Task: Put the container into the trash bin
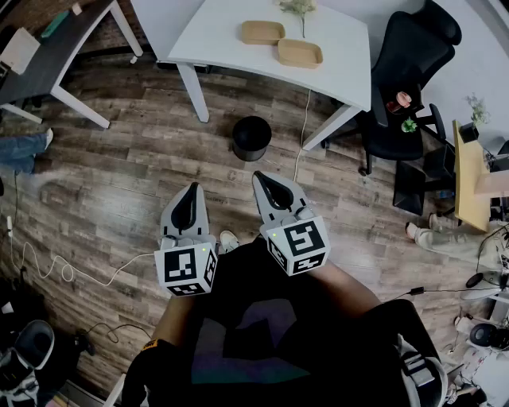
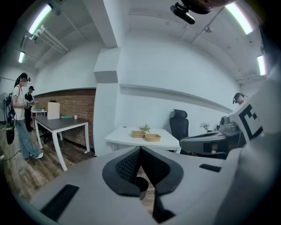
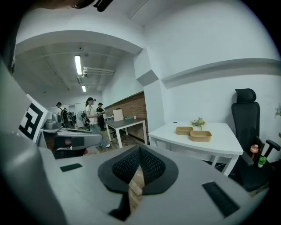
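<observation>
The step in hand looks like the approach. The left hand-held gripper and the right hand-held gripper sit close to the person's body, jaws pressed together on nothing, well apart from the far white counter. One gripper should open wide before reaching, take a container by its rim, and carry it level to the black trash bin on the floor near the counter's near edge. The left container and right container are shallow tan trays with rounded corners, lying close together by a green sprig. They are probably empty, though from this far that is hard to judge.
</observation>
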`<control>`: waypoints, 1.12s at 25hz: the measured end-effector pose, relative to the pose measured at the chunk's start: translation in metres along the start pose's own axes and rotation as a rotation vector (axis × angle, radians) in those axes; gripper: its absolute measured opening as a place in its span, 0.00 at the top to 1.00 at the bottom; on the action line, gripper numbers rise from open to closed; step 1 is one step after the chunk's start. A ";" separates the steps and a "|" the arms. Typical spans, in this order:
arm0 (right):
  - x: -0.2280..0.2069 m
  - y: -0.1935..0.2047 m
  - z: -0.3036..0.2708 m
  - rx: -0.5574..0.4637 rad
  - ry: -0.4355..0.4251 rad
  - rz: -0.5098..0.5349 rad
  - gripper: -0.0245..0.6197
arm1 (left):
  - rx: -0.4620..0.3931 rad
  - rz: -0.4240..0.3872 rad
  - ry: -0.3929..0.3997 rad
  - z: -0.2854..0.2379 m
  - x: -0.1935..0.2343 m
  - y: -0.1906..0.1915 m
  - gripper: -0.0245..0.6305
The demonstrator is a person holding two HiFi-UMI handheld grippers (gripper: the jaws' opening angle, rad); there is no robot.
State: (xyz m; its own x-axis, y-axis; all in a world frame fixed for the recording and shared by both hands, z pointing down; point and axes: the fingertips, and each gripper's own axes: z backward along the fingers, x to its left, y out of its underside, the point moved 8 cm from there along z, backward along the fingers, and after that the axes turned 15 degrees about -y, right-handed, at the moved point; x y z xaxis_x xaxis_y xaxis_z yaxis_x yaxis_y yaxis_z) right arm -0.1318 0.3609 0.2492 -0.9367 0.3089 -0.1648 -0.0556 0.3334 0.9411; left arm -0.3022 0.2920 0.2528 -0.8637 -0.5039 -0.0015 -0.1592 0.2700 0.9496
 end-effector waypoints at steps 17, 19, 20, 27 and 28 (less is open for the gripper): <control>0.004 -0.021 -0.020 -0.029 0.023 -0.009 0.94 | -0.034 0.006 0.040 -0.015 0.022 -0.012 0.95; 0.003 -0.025 -0.024 -0.035 0.020 -0.016 0.94 | -0.038 0.013 0.044 -0.019 0.026 -0.014 0.95; 0.003 -0.027 -0.026 -0.036 0.020 -0.016 0.94 | -0.042 0.016 0.044 -0.020 0.028 -0.015 0.95; -0.003 -0.042 -0.049 -0.044 0.038 0.002 0.94 | -0.069 0.032 0.038 -0.034 0.049 -0.025 0.95; -0.005 -0.044 -0.051 -0.045 0.042 0.006 0.94 | -0.071 0.034 0.037 -0.037 0.051 -0.026 0.95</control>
State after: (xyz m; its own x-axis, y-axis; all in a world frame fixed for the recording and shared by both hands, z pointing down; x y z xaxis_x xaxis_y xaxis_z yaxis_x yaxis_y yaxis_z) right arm -0.1420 0.2990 0.2240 -0.9506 0.2732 -0.1476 -0.0647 0.2907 0.9546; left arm -0.3244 0.2294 0.2398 -0.8497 -0.5255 0.0418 -0.0942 0.2292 0.9688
